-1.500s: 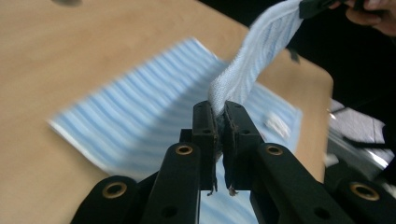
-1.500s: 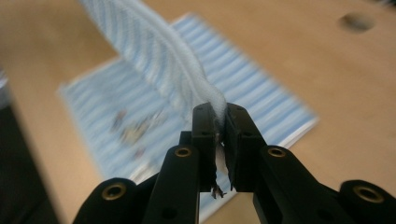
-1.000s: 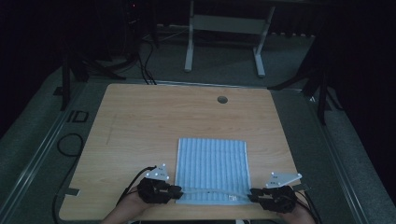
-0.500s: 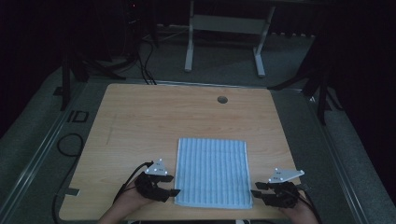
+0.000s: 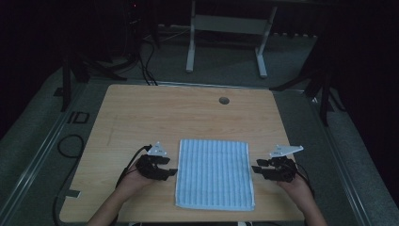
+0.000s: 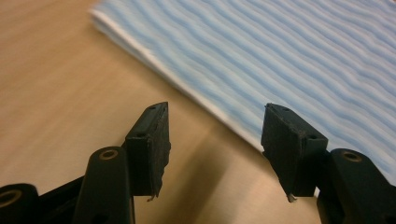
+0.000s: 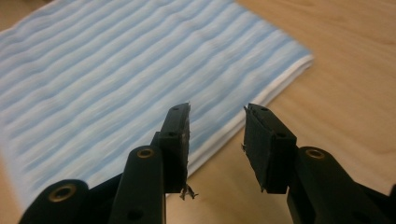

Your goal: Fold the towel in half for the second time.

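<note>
A folded blue-and-white striped cloth [image 5: 214,172] lies flat on the wooden table [image 5: 188,113], near its front edge. My left gripper [image 5: 172,172] rests just off the cloth's left edge, pointing at it. Its jaws have just been opening and stand open with only bare wood between them [image 6: 215,126]; the cloth [image 6: 280,56] lies just beyond. My right gripper [image 5: 256,168] sits off the right edge. Its jaws have also just been opening and are open [image 7: 217,123], with the cloth's white hem [image 7: 116,70] just ahead of the tips and nothing pinched.
A round cable hole [image 5: 224,100] sits in the table's far middle. Black cables [image 5: 70,141] loop on the floor at the left. A white desk frame [image 5: 226,28] stands beyond the table. The surroundings are dark.
Both grippers left the cloth's near corners and moved away from the person along its sides. Their jaws look wider apart. The cloth has stayed flat in place.
</note>
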